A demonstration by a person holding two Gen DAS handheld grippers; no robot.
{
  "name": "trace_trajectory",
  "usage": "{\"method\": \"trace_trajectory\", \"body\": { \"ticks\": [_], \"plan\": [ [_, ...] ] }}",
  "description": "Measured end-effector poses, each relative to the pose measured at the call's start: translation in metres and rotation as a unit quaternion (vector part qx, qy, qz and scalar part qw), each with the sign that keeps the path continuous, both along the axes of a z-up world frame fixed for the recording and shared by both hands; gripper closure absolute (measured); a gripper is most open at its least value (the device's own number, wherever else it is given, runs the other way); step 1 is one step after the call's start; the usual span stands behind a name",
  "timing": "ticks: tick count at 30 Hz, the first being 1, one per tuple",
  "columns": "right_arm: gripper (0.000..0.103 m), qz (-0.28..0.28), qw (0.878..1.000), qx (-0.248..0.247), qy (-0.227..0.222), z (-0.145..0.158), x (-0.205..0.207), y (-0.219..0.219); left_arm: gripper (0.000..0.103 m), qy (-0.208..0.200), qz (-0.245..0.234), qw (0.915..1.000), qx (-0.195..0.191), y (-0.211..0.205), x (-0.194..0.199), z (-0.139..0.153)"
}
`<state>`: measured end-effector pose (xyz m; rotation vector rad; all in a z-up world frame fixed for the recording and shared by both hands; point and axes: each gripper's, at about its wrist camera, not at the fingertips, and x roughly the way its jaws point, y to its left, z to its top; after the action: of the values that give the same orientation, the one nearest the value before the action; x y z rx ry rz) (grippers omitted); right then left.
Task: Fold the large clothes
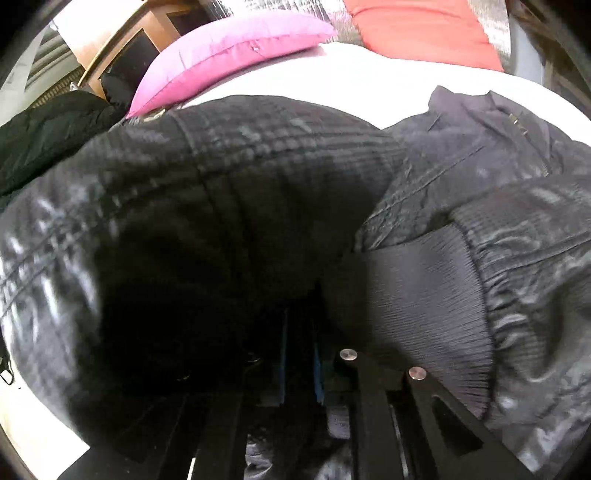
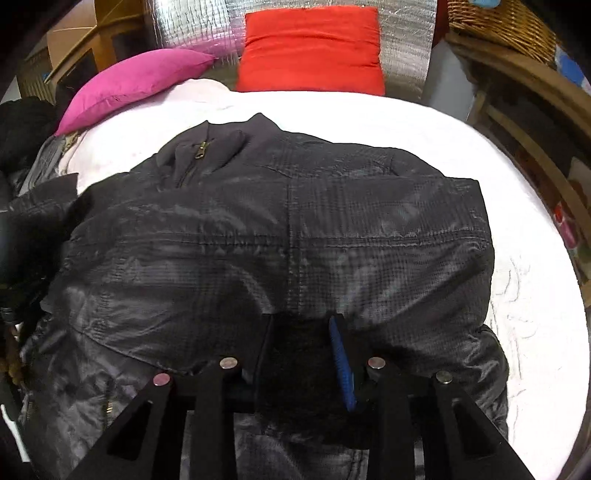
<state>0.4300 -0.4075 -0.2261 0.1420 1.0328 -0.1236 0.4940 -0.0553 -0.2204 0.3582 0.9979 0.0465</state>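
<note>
My right tongs (image 2: 301, 354) point down at the jacket (image 2: 280, 236), low in the middle of the right view. The two fingers stand a little apart with a dark fold of the jacket between them; the blue pad (image 2: 341, 365) of the right-hand finger lies against that fold, so I read them as clamped on the jacket. The cloth bulges up just above the fingertips.

My left tongs (image 1: 299, 354) sit low in the middle of the left view, deep in shadow. Their two blue pad edges stand almost together, with dark cloth heaped over and around them. I take them as clamped on the jacket, though the fold between the pads is too dark to see clearly. Just to the right of them lies a ribbed cuff (image 1: 410, 295) of a sleeve.

The jacket is black, shiny and quilted in a fine grid. It lies spread on a white bed (image 2: 424, 125) and fills the middle of both views. Its collar and a brass zip pull (image 2: 200, 151) show in the upper middle of the right view, pointing toward the pillows.

A pink pillow (image 2: 136, 83) lies at the upper left of the bed and a red pillow (image 2: 312, 50) stands at the upper middle against a silver foil sheet (image 2: 192, 26). A wicker basket (image 2: 506, 26) sits at the upper right on a wooden shelf. More dark cloth is piled at the left edge.
</note>
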Motion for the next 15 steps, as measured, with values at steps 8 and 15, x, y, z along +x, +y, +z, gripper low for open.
{"method": "trace_trajectory", "body": {
  "ticks": [8, 15],
  "plan": [
    [0.021, -0.002, 0.995, 0.097, -0.03, 0.029, -0.024, -0.002, 0.031, -0.023, -0.038, 0.9947, -0.092, -0.017, -0.037, 0.047],
    [0.019, -0.001, 0.998, 0.06, -0.028, 0.019, -0.024, 0.022, 0.028, -0.033, -0.11, 0.9919, -0.053, -0.068, -0.061, 0.031]
  ]
}}
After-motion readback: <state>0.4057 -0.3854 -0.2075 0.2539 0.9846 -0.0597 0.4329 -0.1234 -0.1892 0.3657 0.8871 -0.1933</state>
